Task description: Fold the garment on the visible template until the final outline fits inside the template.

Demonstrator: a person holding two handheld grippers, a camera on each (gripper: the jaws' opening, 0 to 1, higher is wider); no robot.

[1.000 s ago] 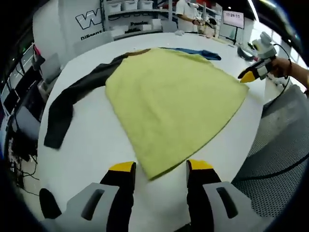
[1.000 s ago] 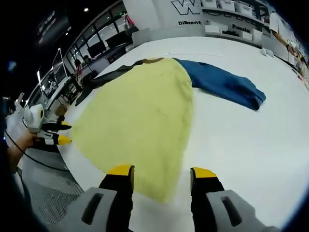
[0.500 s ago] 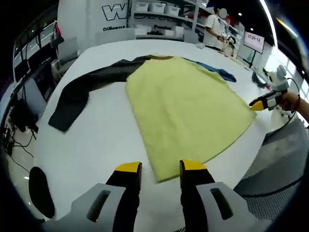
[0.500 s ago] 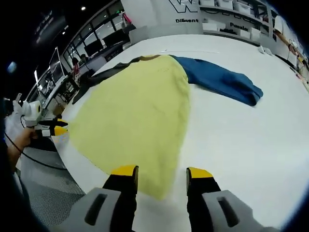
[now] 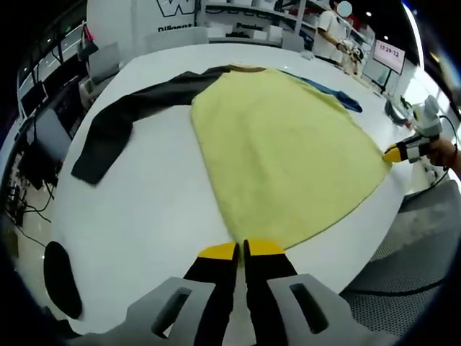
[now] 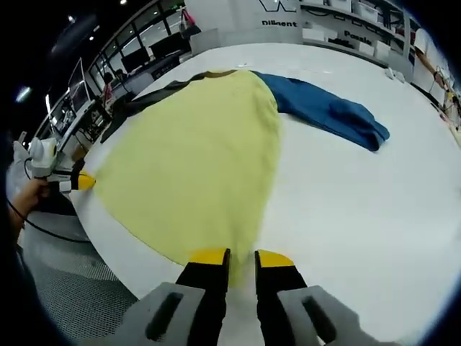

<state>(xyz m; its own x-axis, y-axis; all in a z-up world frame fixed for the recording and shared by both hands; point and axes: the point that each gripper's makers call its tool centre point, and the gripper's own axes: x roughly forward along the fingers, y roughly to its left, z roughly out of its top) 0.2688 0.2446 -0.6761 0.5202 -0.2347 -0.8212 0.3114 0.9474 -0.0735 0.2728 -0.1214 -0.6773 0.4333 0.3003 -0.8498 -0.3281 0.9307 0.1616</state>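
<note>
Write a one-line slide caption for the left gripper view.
Left gripper shut on the near hem corner of the yellow garment spread flat on the white table.

Beyond your round white table (image 5: 144, 216) you see shelving with white bins (image 6: 338, 32), a wall bearing large lettering (image 5: 176, 9), a lit screen (image 5: 387, 54), and a person in a white top (image 5: 333, 29) standing near it. Dark cables (image 5: 25, 209) trail off the table's edge.
</note>
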